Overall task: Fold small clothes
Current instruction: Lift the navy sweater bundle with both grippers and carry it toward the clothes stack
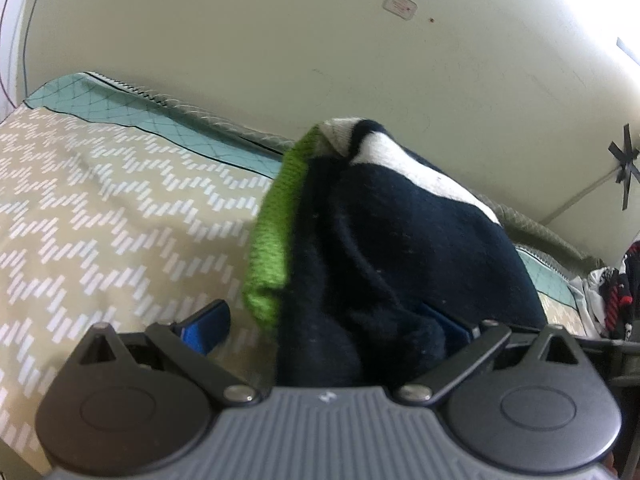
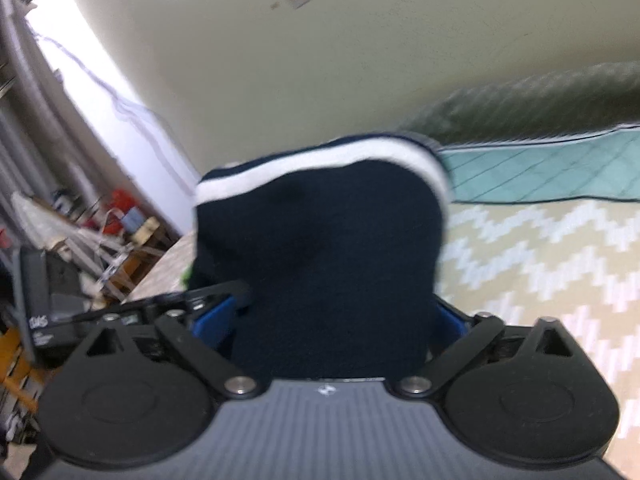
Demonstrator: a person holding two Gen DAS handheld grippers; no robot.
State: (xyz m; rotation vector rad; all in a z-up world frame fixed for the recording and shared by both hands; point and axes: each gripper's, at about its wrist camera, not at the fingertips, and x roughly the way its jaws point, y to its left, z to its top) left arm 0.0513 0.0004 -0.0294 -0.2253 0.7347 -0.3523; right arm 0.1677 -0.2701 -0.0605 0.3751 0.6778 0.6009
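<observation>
**Sock Up Off the Bed, Fold Unfinished**

The left gripper (image 1: 324, 332) stood wide, the navy sock (image 1: 392, 248) bunched between its jaws; whether the pads pressed it could not be told. The right gripper (image 2: 332, 316) also gaped wide, the sock draped between, grip unclear. The sock was raised above the bed (image 1: 100, 200). No flat, finished fold showed yet.

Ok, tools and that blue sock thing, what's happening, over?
Left tool jaws wide, navy knit garment with white stripe and green edge bunched between. Right tool wide too, same garment filling it. Zigzag-patterned bedspread underneath, nothing blocking.
</observation>
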